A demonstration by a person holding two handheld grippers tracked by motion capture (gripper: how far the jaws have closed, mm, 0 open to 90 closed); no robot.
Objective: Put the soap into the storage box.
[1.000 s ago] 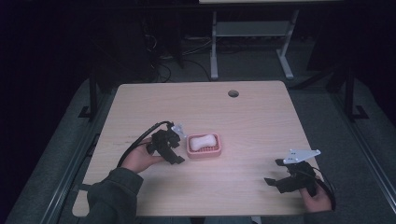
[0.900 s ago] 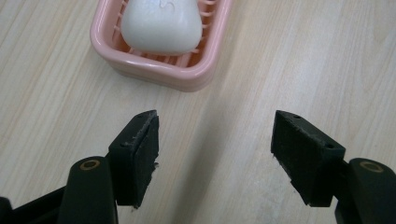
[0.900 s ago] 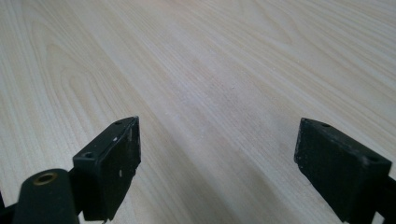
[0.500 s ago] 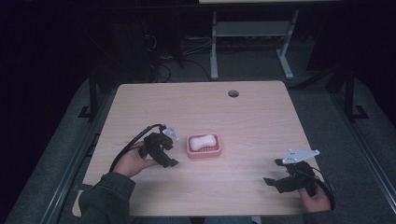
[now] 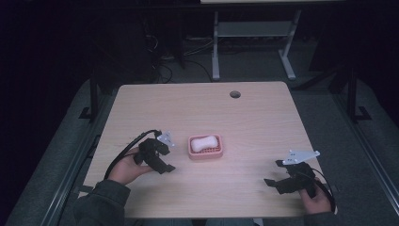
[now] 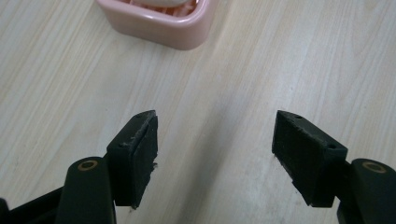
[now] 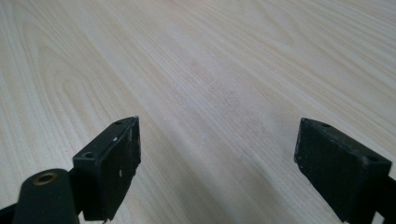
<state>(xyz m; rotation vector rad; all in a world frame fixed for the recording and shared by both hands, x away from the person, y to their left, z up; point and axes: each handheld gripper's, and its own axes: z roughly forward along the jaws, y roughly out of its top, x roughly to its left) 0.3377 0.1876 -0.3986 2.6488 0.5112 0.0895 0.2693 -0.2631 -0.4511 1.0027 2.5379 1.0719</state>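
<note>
Left hand pose: left hand (image 5: 126,169) comes in from the bottom left of the high view, sleeve at the near edge of the surface (image 5: 244,117), and holds the left claw (image 5: 165,155) low over the wood with its tips turned toward the pink dish.
Left claw state: released; the two black pads (image 6: 140,154) stand wide apart with bare wood between them and nothing gripped. The jaws have just been opening a little further.
Right hand pose: right hand (image 5: 316,200) sits at the near right corner of the surface, holding the right claw (image 5: 275,174) low, its tips pointing left across the wood.
Right claw state: released; in the right gripper view its pads (image 7: 114,163) are spread wide over bare wood grain, nothing between them.
Pink dish: pink dish (image 5: 205,147) rests on the surface slightly left of the middle, just right of the left claw and apart from it; in the left gripper view its corner (image 6: 159,23) lies ahead of the jaws, beyond the tips.
Soap: white soap bar (image 5: 204,142) lies inside the pink dish.
Change from earlier: the left claw was right up against the dish's left side a second ago and has drawn back leftward, leaving a gap of wood. Dish, soap and right hand keep their places.
</note>
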